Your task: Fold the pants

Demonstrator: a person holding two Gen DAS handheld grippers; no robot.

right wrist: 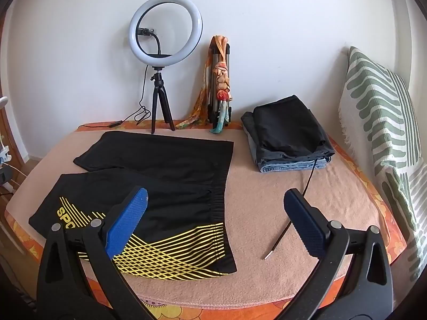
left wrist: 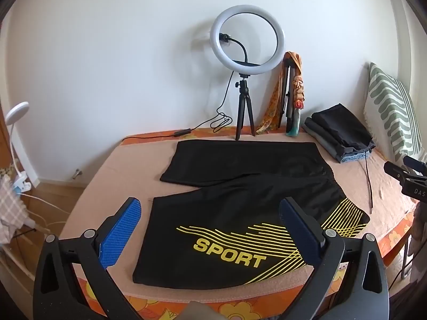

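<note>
Black sport shorts (left wrist: 240, 186) with yellow stripes and the word SPORT lie spread flat on the bed, both legs pointing left, waistband at the right. They also show in the right wrist view (right wrist: 165, 176). My left gripper (left wrist: 210, 210) is open and empty, hovering above the near leg. My right gripper (right wrist: 216, 202) is open and empty, above the waistband end near the shorts' right edge. Its black body shows at the right edge of the left wrist view (left wrist: 408, 176).
A pile of folded clothes (right wrist: 288, 138) lies at the back right, with a dark cord (right wrist: 293, 213) trailing forward from it. A ring light on a tripod (right wrist: 160, 80), a scarf-draped tripod (right wrist: 221, 85) and a striped cushion (right wrist: 384, 133) stand by the wall. The bed's beige blanket (right wrist: 267, 240) ends close in front.
</note>
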